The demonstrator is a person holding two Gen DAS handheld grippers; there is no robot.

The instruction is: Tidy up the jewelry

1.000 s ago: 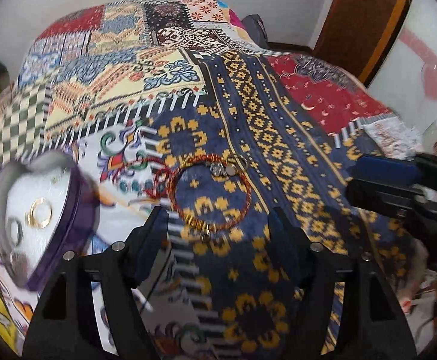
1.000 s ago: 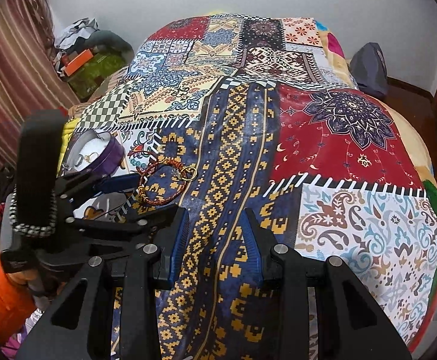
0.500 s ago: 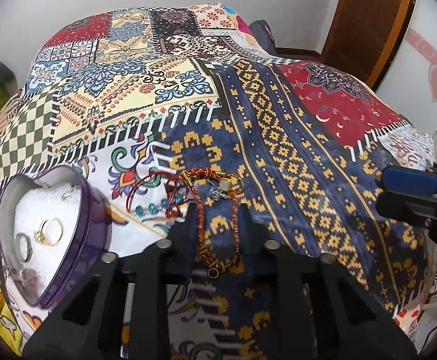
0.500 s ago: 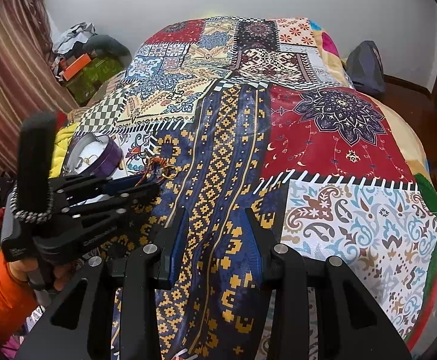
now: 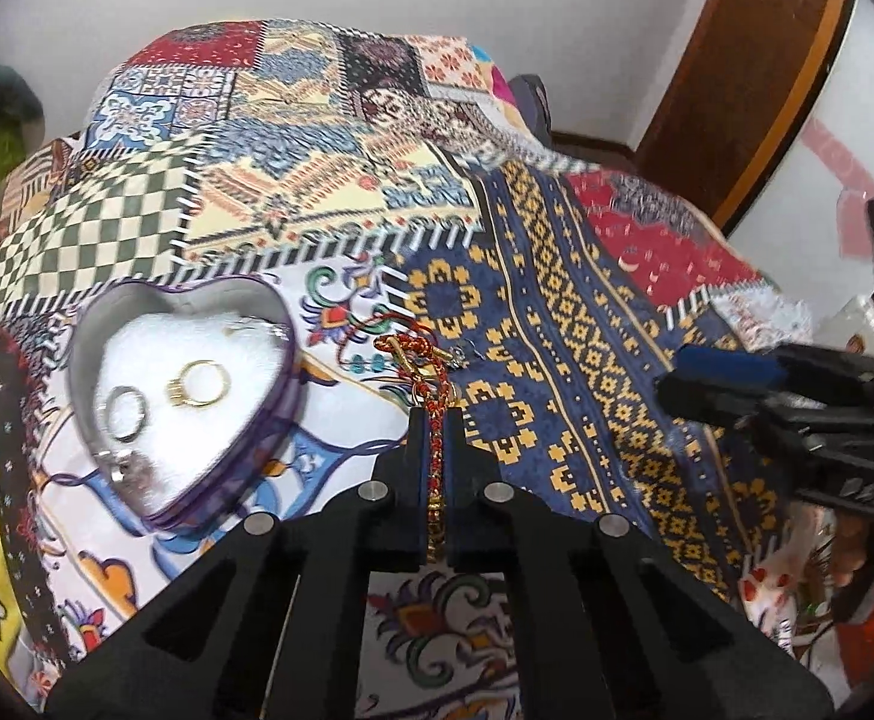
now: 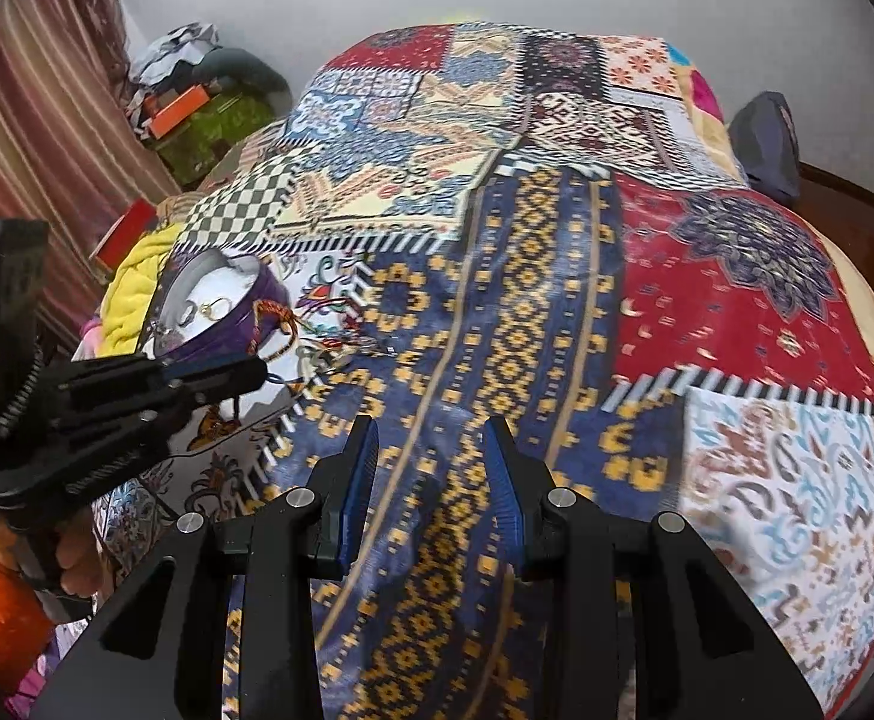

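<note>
Left wrist view: the left gripper [image 5: 435,450] has its two black fingers [image 5: 416,456] pressed almost together, pinching a red and gold braided bracelet [image 5: 435,420] between them. The cord runs up out of the narrow gap and loops forward past the fingertips, where a gold ring and a small silver charm hang on it above the patchwork bedspread [image 5: 557,312]. Just left of the fingers sits an open purple heart-shaped box [image 5: 221,480] with white padding. Inside lie a gold ring [image 5: 197,384] and a silver ring [image 5: 123,414], details only this view shows clearly. A thin red thread bracelet [image 5: 365,330] lies on the bedspread between the box and the braided one. The right gripper [image 5: 797,396] enters from the right edge, side-on.

Right wrist view: the right gripper [image 6: 431,480] hovers over the blue and yellow band of the bedspread [image 6: 737,300], its blue-padded fingers [image 6: 358,480] spread well apart with nothing between them. Far to its left, the left gripper [image 6: 221,372] shows from the side, with the bracelet [image 6: 278,324] looping from its tip against the box [image 6: 239,324]. This view alone shows the striped curtain [image 6: 29,120] and a heap of clutter [image 6: 197,102] on the floor beyond the bed.
</note>
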